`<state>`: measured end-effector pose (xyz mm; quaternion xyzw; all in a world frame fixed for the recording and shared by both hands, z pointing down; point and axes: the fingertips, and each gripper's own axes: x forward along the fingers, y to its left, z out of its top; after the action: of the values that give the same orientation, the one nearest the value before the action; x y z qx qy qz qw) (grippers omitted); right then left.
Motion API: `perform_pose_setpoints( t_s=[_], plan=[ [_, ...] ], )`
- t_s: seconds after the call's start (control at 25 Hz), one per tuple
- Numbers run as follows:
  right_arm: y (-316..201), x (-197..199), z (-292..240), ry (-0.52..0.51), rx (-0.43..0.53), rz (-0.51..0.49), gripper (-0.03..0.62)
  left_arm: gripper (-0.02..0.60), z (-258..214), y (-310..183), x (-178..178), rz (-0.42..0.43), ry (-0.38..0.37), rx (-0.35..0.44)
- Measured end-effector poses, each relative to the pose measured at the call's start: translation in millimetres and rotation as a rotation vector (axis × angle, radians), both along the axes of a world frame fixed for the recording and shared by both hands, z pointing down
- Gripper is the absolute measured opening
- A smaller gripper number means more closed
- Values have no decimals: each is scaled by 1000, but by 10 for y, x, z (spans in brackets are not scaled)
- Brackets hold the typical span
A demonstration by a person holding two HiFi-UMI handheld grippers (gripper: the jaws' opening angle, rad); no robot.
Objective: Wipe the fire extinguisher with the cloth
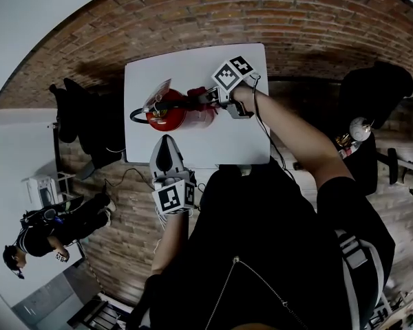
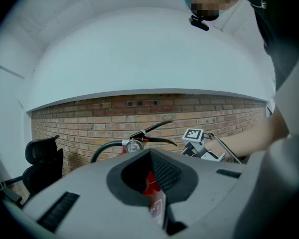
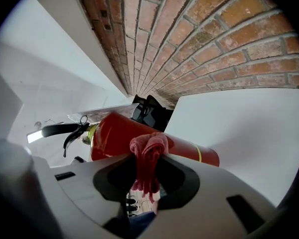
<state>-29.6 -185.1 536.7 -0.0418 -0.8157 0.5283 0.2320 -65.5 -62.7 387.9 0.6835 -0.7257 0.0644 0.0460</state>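
Pressing a bunched red cloth [image 3: 148, 151] against the side of the fire extinguisher [image 3: 114, 136], the right tool [image 3: 148, 163] is pinching the fabric tightly between its jaws. The extinguisher is standing upright near the left edge of the white tabletop [image 1: 227, 136], its hose curving off to the left. The left tool [image 1: 166, 143] is pointing at the cylinder from the person's side, just beside it, with its jaws drawn almost together and gripping nothing.

The wipe is probably going best if the cloth, not the jaw tips, is meeting the painted shell, with the folded wad dragging around the curve in steady strokes. A narrow, tall cylinder is likely tipping or turning easily under sideways pressure, so bracing it with the left tool opposite the push seems wise.
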Motion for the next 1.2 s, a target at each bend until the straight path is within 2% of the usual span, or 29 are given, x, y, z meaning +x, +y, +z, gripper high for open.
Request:
perform_pose_setpoints(
  t_s=[0.44, 0.88, 1.2],
  plan=[
    [51, 57, -395, -90, 4, 12, 110, 10, -59, 48, -6, 29, -11, 17],
    [97, 100, -755, -175, 11, 24, 110, 11, -141, 75, 30, 54, 15, 54],
    [121, 154, -1022, -287, -14, 40, 110, 11, -151, 40, 100, 87, 3, 51]
  ],
)
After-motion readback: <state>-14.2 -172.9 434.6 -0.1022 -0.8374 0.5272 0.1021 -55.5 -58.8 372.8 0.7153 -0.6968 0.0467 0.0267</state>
